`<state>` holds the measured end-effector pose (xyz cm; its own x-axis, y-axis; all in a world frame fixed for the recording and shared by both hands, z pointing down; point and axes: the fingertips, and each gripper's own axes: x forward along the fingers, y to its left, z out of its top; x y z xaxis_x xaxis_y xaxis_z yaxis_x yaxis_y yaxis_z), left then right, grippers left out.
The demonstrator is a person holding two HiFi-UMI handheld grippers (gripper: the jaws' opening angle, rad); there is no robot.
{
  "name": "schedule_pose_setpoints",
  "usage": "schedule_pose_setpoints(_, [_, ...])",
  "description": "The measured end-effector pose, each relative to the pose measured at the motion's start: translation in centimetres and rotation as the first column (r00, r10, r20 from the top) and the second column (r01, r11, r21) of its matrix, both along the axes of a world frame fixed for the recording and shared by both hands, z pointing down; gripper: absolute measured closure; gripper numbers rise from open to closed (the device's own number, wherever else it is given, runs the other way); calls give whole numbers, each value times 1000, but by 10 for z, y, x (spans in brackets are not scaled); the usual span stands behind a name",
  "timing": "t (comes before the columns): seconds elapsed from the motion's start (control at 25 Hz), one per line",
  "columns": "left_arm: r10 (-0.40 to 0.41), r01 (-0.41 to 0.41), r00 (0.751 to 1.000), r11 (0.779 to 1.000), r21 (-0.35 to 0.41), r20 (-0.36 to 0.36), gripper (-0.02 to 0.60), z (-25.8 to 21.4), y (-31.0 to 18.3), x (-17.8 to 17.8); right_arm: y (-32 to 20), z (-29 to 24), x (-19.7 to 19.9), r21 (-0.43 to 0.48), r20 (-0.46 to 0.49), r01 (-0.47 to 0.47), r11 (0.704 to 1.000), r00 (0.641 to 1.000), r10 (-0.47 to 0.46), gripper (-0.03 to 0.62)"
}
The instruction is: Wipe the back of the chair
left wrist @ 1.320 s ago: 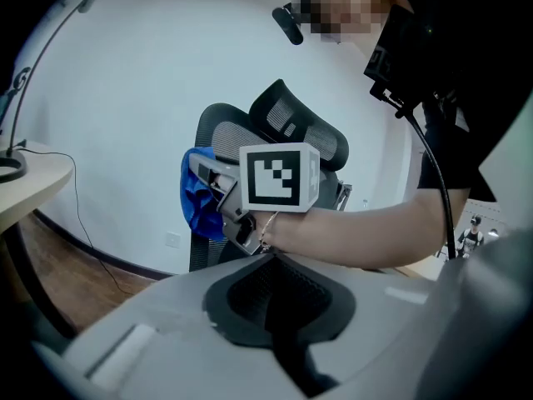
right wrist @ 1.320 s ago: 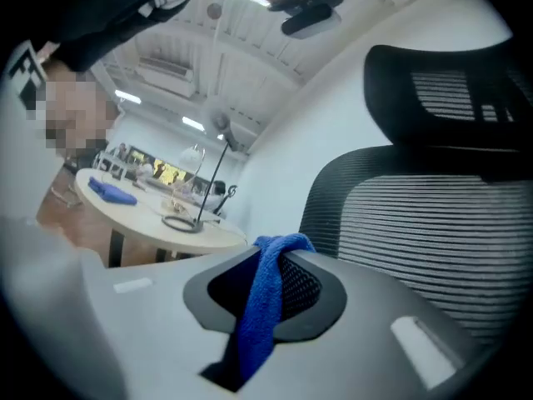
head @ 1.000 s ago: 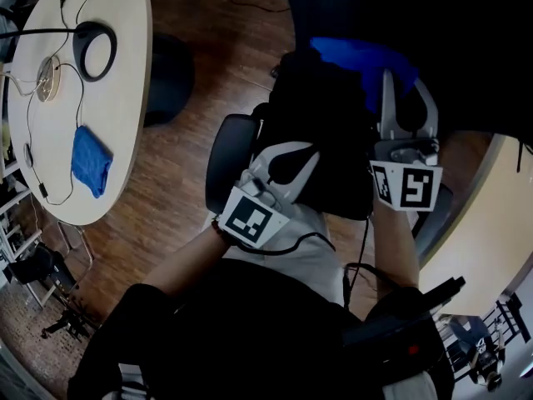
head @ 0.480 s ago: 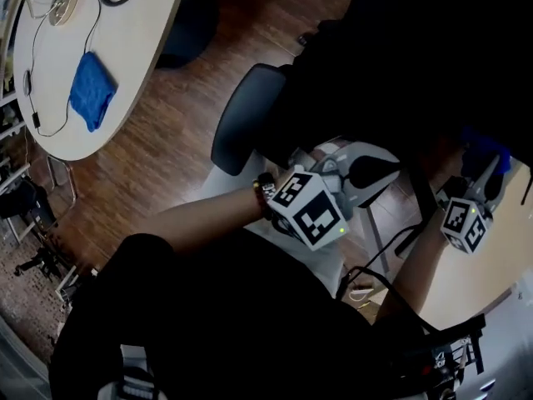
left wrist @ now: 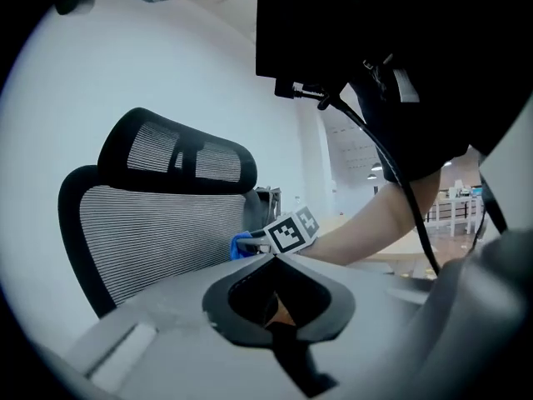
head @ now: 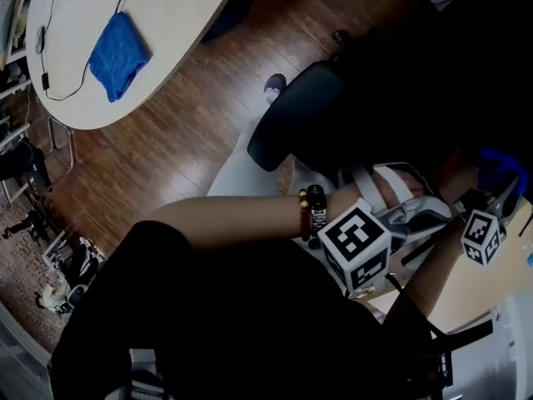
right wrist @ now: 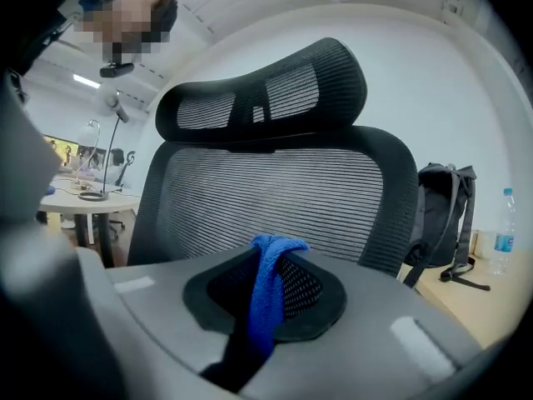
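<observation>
The black mesh chair back (right wrist: 275, 194) with its headrest (right wrist: 262, 94) stands upright just ahead of my right gripper (right wrist: 271, 247). That gripper is shut on a blue cloth (right wrist: 266, 302), which hangs down between the jaws close to the mesh; whether it touches I cannot tell. In the left gripper view the chair back (left wrist: 158, 236) is at the left, and the right gripper's marker cube (left wrist: 290, 230) with the cloth (left wrist: 241, 245) is by the back's edge. My left gripper (left wrist: 273, 258) is shut with nothing in it, short of the chair. In the head view the chair (head: 300, 119), left gripper (head: 385, 182) and right gripper (head: 504, 186) sit at the lower right.
A pale round table (head: 166, 23) with a second blue cloth (head: 118, 54) and cables is at the upper left, over wooden floor (head: 166, 152). A black backpack (right wrist: 445, 219) and a water bottle (right wrist: 502, 232) stand on a surface right of the chair. A desk with a lamp (right wrist: 96, 194) is on its left.
The head view has swung, so the table slid to the upper left. Both grippers moved to the lower right of the picture, the right one carrying the cloth off the chair's top.
</observation>
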<state>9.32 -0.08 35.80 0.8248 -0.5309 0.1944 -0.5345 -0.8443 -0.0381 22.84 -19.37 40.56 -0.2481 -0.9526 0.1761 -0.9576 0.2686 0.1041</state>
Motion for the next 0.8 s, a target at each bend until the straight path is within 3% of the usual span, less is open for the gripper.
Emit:
schedule_pose_setpoints(0.28, [25, -28, 998, 999, 42, 55, 575, -5, -1, -7, 7, 3, 4, -19, -6, -39, 999, 999, 39, 549])
schedule_pose_setpoints(0.8, [109, -122, 985, 988, 90, 136, 575, -5, 28, 17, 35, 12, 35, -40, -3, -85, 996, 996, 85, 550])
